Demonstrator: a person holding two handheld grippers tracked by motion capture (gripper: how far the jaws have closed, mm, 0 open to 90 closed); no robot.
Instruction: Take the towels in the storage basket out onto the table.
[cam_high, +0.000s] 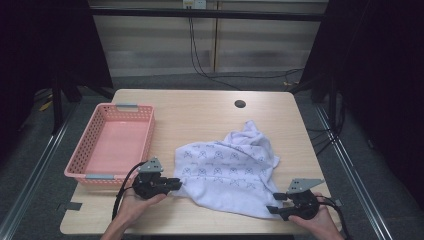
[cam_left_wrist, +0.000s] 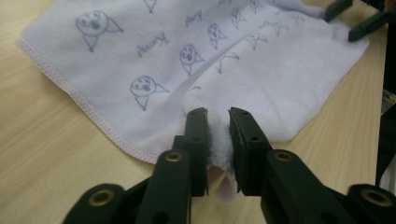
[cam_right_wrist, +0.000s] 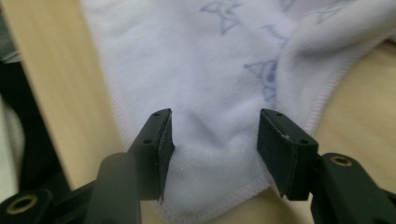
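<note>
The high view looks forward and down from above the person's side, taking in the whole worktop (cam_high: 210, 107) from some way off. The left gripper view rides low, close over the towel (cam_left_wrist: 154, 51), facing along its jaws toward the far corner. The right gripper view sits closer still on the towel's hem. All three views share the towel; the left gripper view also catches the right hand-held gripper (cam_left_wrist: 357, 21).

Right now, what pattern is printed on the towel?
White towel with small blue-grey cartoon faces and script words; clearest in the left gripper view.
</note>
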